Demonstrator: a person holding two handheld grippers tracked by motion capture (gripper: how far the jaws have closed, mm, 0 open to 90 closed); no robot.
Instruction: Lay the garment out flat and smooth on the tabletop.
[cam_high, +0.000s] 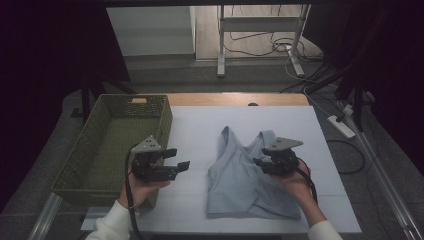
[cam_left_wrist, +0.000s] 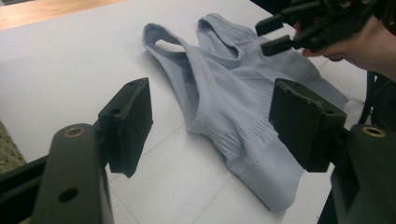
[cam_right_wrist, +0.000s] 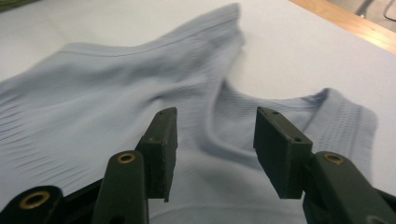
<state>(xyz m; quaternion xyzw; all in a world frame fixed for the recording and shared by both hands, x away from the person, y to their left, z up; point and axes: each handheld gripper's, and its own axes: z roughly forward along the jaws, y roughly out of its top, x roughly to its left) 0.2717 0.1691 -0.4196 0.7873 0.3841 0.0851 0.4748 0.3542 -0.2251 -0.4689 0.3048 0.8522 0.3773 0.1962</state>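
Your bench (cam_high: 200, 125) is covered by a white sheet, with a strip of bare wood showing along its far edge; the room around it is dark, grey floor, a metal stand (cam_high: 260, 35) and loose cables (cam_high: 270, 47) at the back, a power strip (cam_high: 341, 126) on the floor to the right. A green woven basket (cam_high: 107, 145) sits on the bench's left side, its near corner under your left forearm. The light blue tank top (cam_high: 250, 175) lies flat on the right half of the sheet, long axis running near to far: hem toward you, two shoulder straps pointing away to the far edge. It looks like a ribbed knit, slightly rumpled, with ribbed bands near the hem and a fold across the lower part. Your left gripper (cam_high: 184, 160) hovers over bare sheet between basket and top, pointing right toward the garment, jaws spread wide and holding nothing; in the left gripper view the top's hem edge lies just past its jaws. Your right gripper (cam_high: 257, 161) hangs over the top's upper middle, near the neckline, pointing left; in the right gripper view (cam_right_wrist: 212, 140) its jaws are spread apart with fabric seen between them, not pinching it. Whether the right jaw tips touch the cloth, can't tell.
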